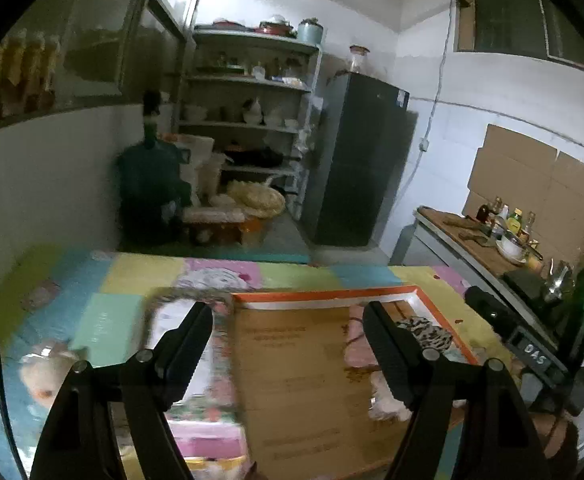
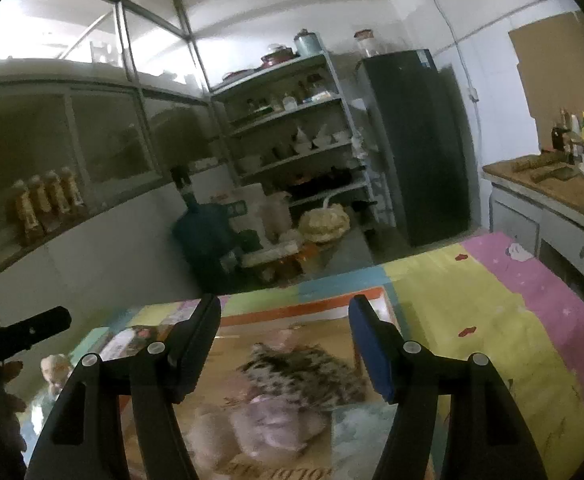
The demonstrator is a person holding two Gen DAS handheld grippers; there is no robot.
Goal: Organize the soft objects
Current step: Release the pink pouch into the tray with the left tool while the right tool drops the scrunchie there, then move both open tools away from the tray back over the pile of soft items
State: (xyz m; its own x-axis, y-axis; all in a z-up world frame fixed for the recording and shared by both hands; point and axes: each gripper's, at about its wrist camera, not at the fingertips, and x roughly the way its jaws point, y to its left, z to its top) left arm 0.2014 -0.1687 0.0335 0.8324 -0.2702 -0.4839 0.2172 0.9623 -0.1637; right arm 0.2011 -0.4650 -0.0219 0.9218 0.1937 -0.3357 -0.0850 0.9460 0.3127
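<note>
I hold both grippers over the box (image 1: 303,380), which lies on the colourful mat (image 2: 491,320). My left gripper (image 1: 288,344) has its fingers released, nothing between them. My right gripper (image 2: 284,344) has its fingers spread too, gripping nothing. Inside the box, at its right side, lie the soft things: a spotted cloth (image 2: 303,372) on top of a pink cloth (image 2: 268,420). Left of the box, on the mat, sits a pale plush toy (image 1: 46,376). Behind the box, across the floor, stand the shelf (image 1: 252,92) and the fridge (image 1: 355,160).
</note>
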